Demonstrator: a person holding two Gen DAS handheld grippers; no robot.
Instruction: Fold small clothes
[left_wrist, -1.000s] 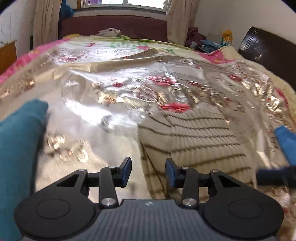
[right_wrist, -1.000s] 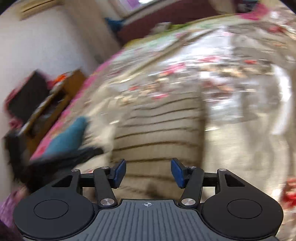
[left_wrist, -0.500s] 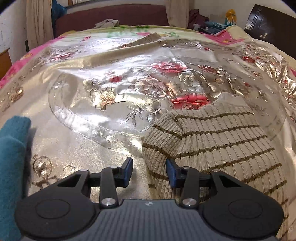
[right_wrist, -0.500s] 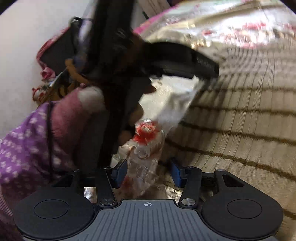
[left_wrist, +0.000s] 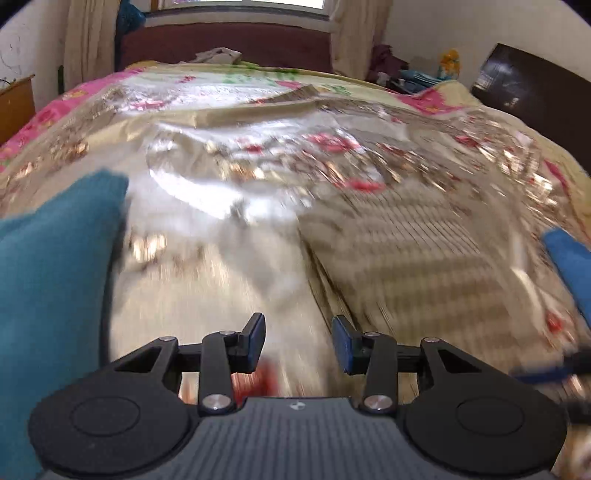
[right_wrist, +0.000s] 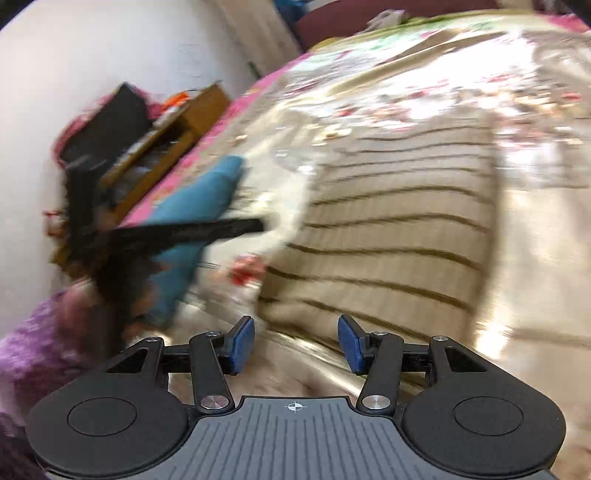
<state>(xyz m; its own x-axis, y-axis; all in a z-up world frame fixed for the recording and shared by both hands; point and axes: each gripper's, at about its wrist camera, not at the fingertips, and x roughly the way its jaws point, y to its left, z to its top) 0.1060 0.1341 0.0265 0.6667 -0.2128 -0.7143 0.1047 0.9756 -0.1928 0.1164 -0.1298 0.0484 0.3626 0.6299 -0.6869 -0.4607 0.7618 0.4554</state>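
Striped sweater (left_wrist: 402, 254) is lying folded on the shiny floral bedspread (left_wrist: 207, 295). Teal garment (left_wrist: 48, 295) is sitting left, apart. Left gripper (left_wrist: 298, 341) and right gripper (right_wrist: 296, 341) are hovering, jaws apart, holding nothing.

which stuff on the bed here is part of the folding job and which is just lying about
Part of the job:
- beige ribbed knit garment with dark stripes, lying folded on the bed
- folded teal cloth

Just lying about:
- shiny gold floral bedspread, the work surface
- wooden bedside table
- crumpled pale cloth by the window
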